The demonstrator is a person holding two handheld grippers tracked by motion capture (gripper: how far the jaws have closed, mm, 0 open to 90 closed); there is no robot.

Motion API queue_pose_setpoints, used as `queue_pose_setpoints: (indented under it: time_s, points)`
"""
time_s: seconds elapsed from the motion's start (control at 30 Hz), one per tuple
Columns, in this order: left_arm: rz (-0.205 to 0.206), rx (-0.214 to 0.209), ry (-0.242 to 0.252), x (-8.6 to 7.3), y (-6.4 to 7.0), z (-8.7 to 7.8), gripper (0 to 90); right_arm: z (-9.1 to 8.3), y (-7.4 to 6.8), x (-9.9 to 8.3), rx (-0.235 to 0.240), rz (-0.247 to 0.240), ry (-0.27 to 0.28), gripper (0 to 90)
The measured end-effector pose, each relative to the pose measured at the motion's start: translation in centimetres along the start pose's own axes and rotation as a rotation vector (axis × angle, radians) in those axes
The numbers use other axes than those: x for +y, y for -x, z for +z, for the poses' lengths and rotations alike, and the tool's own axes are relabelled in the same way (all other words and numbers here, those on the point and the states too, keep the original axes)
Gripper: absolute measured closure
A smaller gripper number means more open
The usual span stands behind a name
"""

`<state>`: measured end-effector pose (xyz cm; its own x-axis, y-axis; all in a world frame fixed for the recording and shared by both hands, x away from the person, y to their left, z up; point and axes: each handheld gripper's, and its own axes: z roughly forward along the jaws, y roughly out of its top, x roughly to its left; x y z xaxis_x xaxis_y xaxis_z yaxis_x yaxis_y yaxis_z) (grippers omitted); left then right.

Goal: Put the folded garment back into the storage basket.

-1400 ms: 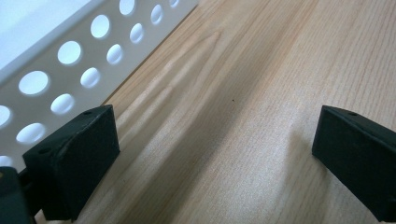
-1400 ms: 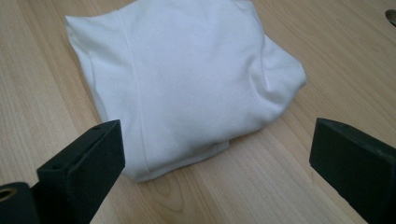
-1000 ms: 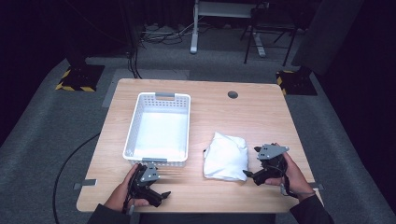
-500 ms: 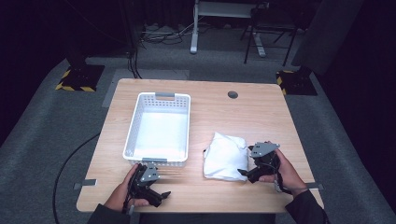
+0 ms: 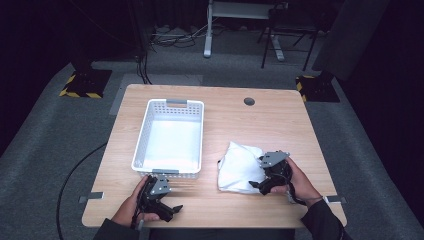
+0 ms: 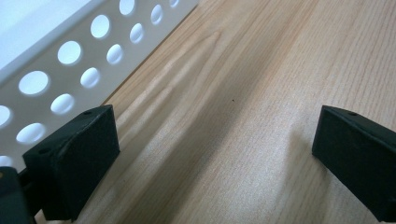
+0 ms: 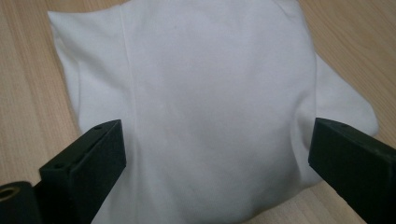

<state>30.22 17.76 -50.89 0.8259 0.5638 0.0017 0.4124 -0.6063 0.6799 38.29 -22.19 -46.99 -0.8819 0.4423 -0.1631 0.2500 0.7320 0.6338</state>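
Right gripper view: right gripper (image 7: 217,158) has its jaws wide apart, straddling the near edge of the white cloth (image 7: 196,93), nothing pinched yet. Cloth bulges up through the middle of the frame between the two black pads, wood showing at the left edge and upper right.

High view: right gripper (image 5: 264,183) sits at lower right of the frame, on the cloth's (image 5: 240,167) lower right corner. Cloth is a loose folded bundle on the table (image 5: 280,125), just right of the white basket (image 5: 171,106), not touching it. Left gripper (image 5: 167,210) is at bottom left, low over the table, near the basket's near end, jaws apart and holding nothing.

Left gripper view confirms: both pads spread over bare wood, perforated basket wall at upper left.

Step looks like the grab for moving the cloth into the basket. To do it well:
- drop the jaws lower so they bite several layers, not just the top fold
- close on the thick part near the edge, not the thin flap at right
- lift straight up before swinging left, or the bundle will unfold and drag on the basket rim
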Motion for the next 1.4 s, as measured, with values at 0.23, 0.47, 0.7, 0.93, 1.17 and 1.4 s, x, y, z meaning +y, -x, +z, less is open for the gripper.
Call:
queue_pose_setpoints:
  time_s: [0.23,0.47,0.7,0.93,1.17,1.4]
  points:
    - [0.0,0.0,0.0,0.0,0.0,0.0,0.6,0.3,0.1,0.3,0.006,-0.003,0.003,4.3]
    - [0.0,0.0,0.0,0.0,0.0,0.0,0.6,0.9,0.4,0.1,0.02,0.004,-0.003,4.2]
    - [0.0,0.0,0.0,0.0,0.0,0.0,0.6,1.3,0.5,0.0,0.03,0.012,-0.006,3.8]
    - [0.0,0.0,0.0,0.0,0.0,0.0,0.6,1.8,0.6,-0.3,0.048,0.016,-0.015,2.5]
    - [0.0,0.0,0.0,0.0,0.0,0.0,0.6,2.2,0.6,-0.5,0.058,0.014,-0.012,0.5]
    - [0.0,0.0,0.0,0.0,0.0,0.0,0.6,3.0,1.0,-1.4,0.109,0.047,0.027,0.2]
